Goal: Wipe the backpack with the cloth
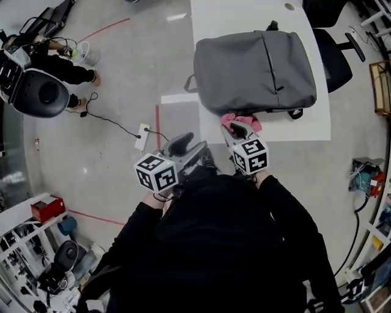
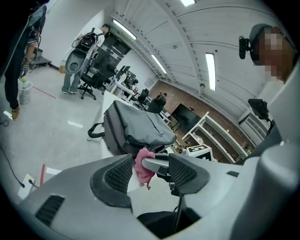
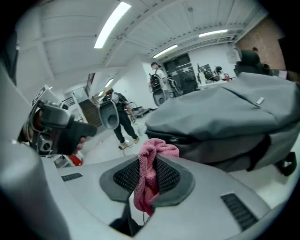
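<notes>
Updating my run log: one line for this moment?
right gripper: shut on pink cloth | left gripper: open, empty | backpack: on white table

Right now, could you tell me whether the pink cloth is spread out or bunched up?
Bunched up: the pink cloth is crumpled into a wad, clamped in the right gripper's jaws.

Bright ceiling strip lights (image 3: 111, 24); fisheye edges dark.

A robotics lab or workshop is indicated. Beyond the fingers (image 2: 117, 174) of the left gripper (image 2: 149, 171), strip lights (image 2: 209, 70) on a white vaulted ceiling, a brick wall (image 2: 185, 101), white racks (image 2: 211, 129) and office chairs (image 2: 86, 86) are seen. To the left of those fingers, a concrete floor (image 1: 122, 73) is crossed by red tape (image 1: 107, 27) and cables (image 1: 116, 124).
</notes>
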Motion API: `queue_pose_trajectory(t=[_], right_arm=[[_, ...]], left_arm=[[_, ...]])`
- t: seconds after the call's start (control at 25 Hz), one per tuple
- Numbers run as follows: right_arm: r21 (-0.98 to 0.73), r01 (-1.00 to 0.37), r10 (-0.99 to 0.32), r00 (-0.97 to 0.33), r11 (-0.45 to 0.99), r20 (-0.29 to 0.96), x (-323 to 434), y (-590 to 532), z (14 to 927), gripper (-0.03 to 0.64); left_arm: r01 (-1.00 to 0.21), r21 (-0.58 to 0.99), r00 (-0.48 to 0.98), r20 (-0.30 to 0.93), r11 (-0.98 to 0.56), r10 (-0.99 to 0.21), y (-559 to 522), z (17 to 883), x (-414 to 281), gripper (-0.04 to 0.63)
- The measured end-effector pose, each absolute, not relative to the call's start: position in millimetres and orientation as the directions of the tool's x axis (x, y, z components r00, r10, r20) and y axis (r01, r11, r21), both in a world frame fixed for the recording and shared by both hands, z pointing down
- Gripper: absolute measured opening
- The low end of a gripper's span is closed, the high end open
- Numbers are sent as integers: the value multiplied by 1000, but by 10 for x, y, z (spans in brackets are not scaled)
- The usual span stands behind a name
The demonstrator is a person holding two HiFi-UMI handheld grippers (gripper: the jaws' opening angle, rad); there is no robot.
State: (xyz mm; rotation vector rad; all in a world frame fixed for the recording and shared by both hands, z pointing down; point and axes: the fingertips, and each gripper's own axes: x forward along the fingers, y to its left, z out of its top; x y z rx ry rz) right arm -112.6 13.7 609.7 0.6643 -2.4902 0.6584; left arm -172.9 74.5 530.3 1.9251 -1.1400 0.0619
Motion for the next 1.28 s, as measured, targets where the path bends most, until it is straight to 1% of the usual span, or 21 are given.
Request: queue_pose_trajectory(t=[0.12, 0.16, 0.24, 0.4, 0.52, 0.6, 0.72, 0.8, 0.84, 0.88, 0.92, 0.96, 1.0, 1.04, 1.12, 1.2, 1.28], right_arm=[[-289, -450, -254, -813, 845, 524, -1490, 337, 5996, 75], [-284, -443, -251, -816, 850, 521, -1508, 347, 5992, 75], [-299, -481, -278, -804, 824, 526, -1370, 272, 6046, 75], [-331, -659, -406, -707, 676, 579, -539, -123, 6303, 75], [-320, -790, -514, -592, 523, 621, 309, -444, 6422, 75], [-291, -850, -564, -512, 439, 648, 834, -625, 6468, 75], [-210, -895, -602, -424, 394, 676, 1407, -825, 6485, 75], [-177, -896, -605, -409, 407, 683, 1576, -885, 6463, 77], [-178, -887, -594, -423, 427, 684, 1574, -881, 6455, 85], [-187, -871, -574, -448, 455, 686, 1517, -847, 6454, 136], [-196, -850, -548, -475, 490, 689, 1418, -790, 6463, 219], [-195, -827, -522, -496, 528, 694, 1296, -719, 6480, 279], [-179, -806, -501, -507, 565, 701, 1169, -649, 6505, 308], [-148, -789, -489, -503, 596, 712, 1053, -589, 6542, 330], [-58, -774, -485, -451, 630, 750, 875, -519, 6653, 364], [42, -773, -500, -368, 633, 784, 770, -516, 6757, 373], [125, -773, -534, -301, 622, 790, 741, -560, 6806, 371]], left_arm=[[-735, 648, 577, 447, -197, -684, 741, 5326, -1832, 258], [-737, 647, 576, 449, -196, -683, 737, 5332, -1843, 258], [-738, 646, 575, 450, -196, -683, 728, 5337, -1827, 258], [-731, 651, 584, 445, -202, -679, 726, 5331, -1632, 258], [-726, 656, 593, 443, -208, -672, 761, 5312, -1401, 258], [-724, 657, 597, 445, -210, -667, 791, 5304, -1247, 258], [-726, 654, 600, 450, -213, -662, 838, 5285, -1042, 258], [-731, 649, 594, 454, -210, -664, 864, 5270, -962, 258], [-734, 647, 588, 457, -204, -667, 871, 5268, -942, 258], [-738, 646, 581, 459, -197, -672, 877, 5268, -930, 258], [-740, 646, 575, 460, -189, -676, 883, 5268, -919, 258], [-740, 647, 570, 460, -183, -681, 887, 5266, -907, 258], [-740, 648, 568, 459, -179, -684, 890, 5261, -890, 258], [-739, 650, 567, 458, -178, -685, 893, 5256, -871, 258], [-738, 651, 569, 457, -179, -684, 911, 5250, -846, 258], [-739, 651, 567, 460, -174, -684, 945, 5251, -872, 258], [-743, 650, 557, 467, -160, -687, 982, 5264, -952, 258]])
